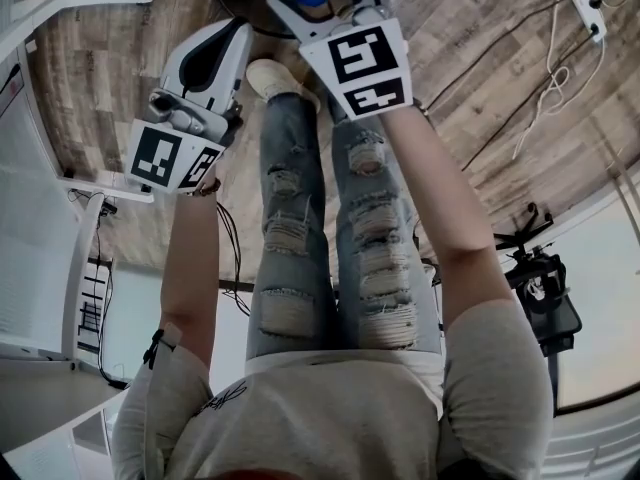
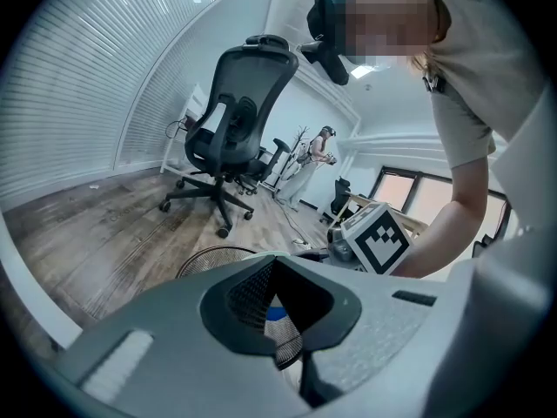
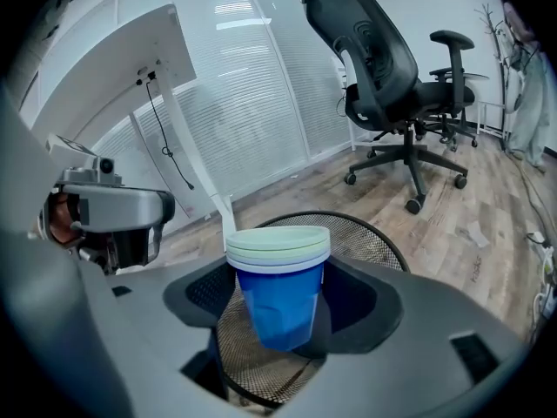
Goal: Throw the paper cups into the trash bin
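Fingers (image 3: pixel 409 320) of the right gripper (image 3: pixel 280 320) are clamped on a stack of paper cups (image 3: pixel 278 286), one finger on each side of the blue outer cup, approx mid-height. Pale green rims of the nested cups sit above the fingers. Stack is upright & its base hangs free over the mouth of the black mesh trash bin (image 3: pixel 370 238), which stands on the wood floor (image 3: pixel 487 198); cups & bin don't touch. Left gripper (image 2: pixel 291 357), held near the right one, has its fingers together w/ nothing btwn them; a bit of mesh & blue cup shows through the hollow they frame. Head view: person in ripped jeans (image 1: pixel 330 228), both arms stretched fwd. Black office chair (image 3: pixel 383 68) stands further back, well apart from the bin.
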Tool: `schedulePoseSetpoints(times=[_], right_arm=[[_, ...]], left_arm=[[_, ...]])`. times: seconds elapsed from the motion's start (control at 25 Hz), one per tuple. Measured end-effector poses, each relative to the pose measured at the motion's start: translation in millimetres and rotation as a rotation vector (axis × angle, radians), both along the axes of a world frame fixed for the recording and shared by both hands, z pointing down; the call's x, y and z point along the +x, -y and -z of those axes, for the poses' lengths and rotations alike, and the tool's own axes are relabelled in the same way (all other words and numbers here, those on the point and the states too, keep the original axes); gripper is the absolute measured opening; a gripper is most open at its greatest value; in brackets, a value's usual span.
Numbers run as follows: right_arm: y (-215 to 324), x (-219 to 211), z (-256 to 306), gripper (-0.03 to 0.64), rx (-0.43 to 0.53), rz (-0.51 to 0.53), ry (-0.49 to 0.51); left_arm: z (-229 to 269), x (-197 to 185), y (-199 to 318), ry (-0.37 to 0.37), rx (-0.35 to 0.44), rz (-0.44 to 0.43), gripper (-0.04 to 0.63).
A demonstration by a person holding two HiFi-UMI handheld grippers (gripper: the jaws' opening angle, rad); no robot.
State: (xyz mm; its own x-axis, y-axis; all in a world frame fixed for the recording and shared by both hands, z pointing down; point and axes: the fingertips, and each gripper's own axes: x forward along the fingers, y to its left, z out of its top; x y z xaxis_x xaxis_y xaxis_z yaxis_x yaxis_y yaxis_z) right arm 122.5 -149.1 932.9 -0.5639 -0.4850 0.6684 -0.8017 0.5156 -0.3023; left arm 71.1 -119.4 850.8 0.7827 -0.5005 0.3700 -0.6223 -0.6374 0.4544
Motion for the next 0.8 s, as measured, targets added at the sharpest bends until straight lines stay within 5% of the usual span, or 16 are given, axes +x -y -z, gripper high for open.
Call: schedulePoseSetpoints(times=[0.8], right_arm=[[6, 3, 45, 0.313, 0.047, -0.018, 0.014]], left_arm=[[34, 15, 3, -0.003, 0.043, -0.058, 0.0]])
